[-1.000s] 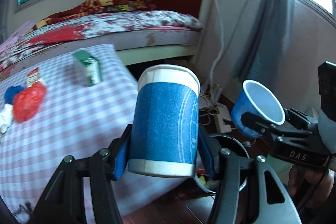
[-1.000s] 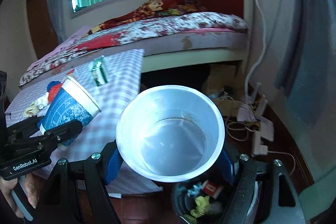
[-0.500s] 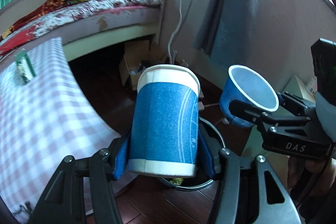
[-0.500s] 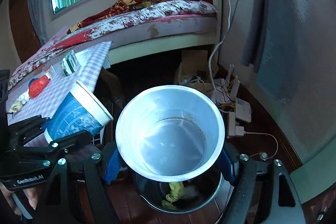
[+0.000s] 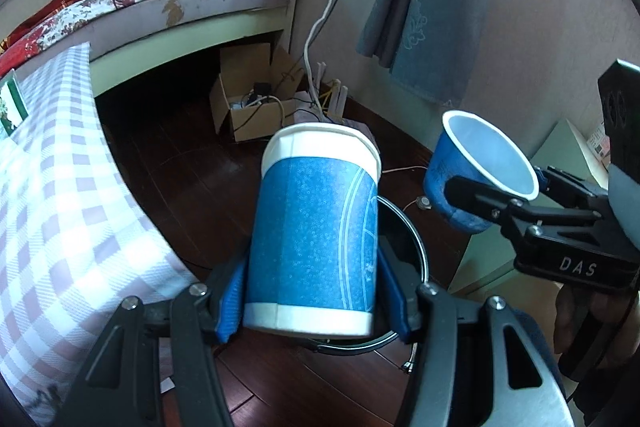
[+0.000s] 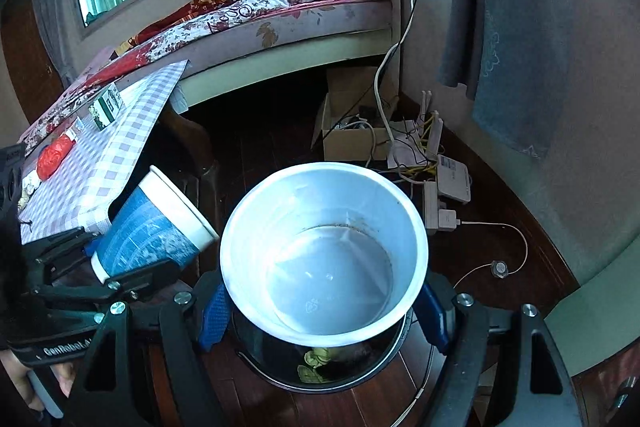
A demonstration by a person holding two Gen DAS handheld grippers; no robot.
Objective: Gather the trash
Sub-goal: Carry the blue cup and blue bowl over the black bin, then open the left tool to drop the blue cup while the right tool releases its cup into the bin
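My left gripper (image 5: 316, 303) is shut on a tall blue paper cup (image 5: 316, 235) with a white rim, its blue pads pressing both sides. The cup hangs upright over the near rim of a dark round trash bin (image 5: 418, 247) on the wooden floor. My right gripper (image 6: 324, 311) is shut on a wide blue cup (image 6: 324, 251), white and empty inside, held just above the same bin (image 6: 372, 375), which has crumpled trash in it. Seen from the right wrist, the left gripper (image 6: 100, 267) and its tall cup (image 6: 152, 231) sit at the left.
A table under a lilac checked cloth (image 6: 100, 155) stands left of the bin, with a green box (image 6: 106, 105) and a red bag (image 6: 54, 155) on it. A cardboard box (image 5: 248, 107), a power strip and cables (image 6: 436, 203) lie by the wall. A bed stands behind.
Both grippers have swung right and down, away from the table edge, each still holding its cup. The bin now lies directly under both cups and the table has slid to the left.
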